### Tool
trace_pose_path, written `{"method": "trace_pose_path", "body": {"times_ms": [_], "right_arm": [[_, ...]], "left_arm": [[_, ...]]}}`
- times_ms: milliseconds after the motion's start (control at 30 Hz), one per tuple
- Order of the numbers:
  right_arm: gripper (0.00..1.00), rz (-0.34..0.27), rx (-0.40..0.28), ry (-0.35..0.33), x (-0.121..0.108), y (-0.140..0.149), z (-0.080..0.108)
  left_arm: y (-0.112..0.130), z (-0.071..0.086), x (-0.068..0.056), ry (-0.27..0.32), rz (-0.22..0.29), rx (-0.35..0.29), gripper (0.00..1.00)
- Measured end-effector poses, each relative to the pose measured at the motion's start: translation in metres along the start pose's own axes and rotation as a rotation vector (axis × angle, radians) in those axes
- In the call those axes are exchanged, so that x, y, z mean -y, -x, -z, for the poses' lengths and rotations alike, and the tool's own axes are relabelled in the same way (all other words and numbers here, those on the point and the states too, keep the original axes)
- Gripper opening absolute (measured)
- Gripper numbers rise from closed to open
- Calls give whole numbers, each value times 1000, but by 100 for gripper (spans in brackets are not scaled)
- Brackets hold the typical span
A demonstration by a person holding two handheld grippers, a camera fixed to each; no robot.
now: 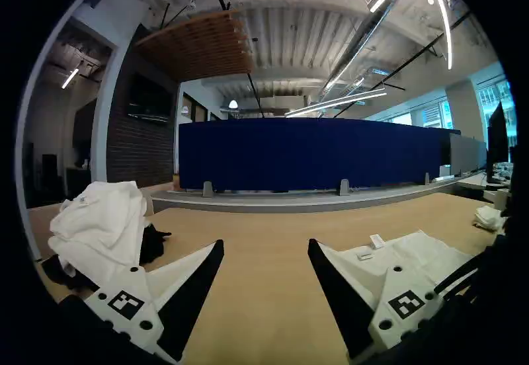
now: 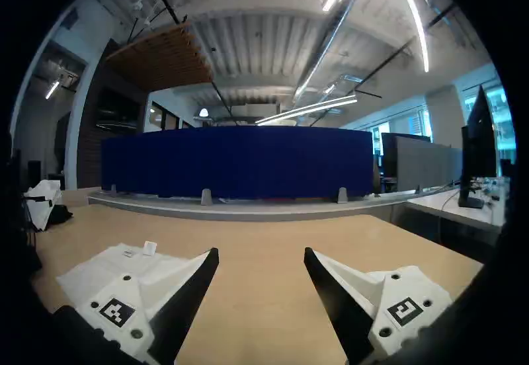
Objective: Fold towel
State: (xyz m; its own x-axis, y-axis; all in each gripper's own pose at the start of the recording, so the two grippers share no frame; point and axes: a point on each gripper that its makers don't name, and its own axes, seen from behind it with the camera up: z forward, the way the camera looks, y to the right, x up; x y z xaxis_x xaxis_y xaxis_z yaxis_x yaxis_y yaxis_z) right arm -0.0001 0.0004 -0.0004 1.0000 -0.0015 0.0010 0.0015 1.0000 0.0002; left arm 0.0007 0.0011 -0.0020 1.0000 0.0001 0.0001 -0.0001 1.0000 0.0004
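The left gripper (image 1: 264, 242) and right gripper (image 2: 260, 250) hover empty, fingers spread apart, above a light wooden table (image 1: 278, 216). Between them lies a flat white cloth towel (image 1: 423, 246), apparently laid out ready for folding.

In the left gripper view, bare wooden table (image 1: 264, 233) runs open straight ahead to the blue partition (image 1: 311, 157), which walls off its far edge. A heap of white towels (image 1: 99, 226) bulks up at left; a flat towel (image 1: 416, 249) lies low at right.
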Motion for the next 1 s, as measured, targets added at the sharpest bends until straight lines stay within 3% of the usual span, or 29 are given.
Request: {"method": "trace_pose_path", "body": {"times_ms": [567,767,1000], "right_arm": [[100,27,20,4,1,-11,0],[100,22,8,-4,8,-51,5],[100,14,18,5,10,-114,11]], "left_arm": [[-6,-5,2,-11,-9,2,94],[-55,-10,-4,0,9,-42,94],[-122,-9,-18,45,20,-34,94]]}}
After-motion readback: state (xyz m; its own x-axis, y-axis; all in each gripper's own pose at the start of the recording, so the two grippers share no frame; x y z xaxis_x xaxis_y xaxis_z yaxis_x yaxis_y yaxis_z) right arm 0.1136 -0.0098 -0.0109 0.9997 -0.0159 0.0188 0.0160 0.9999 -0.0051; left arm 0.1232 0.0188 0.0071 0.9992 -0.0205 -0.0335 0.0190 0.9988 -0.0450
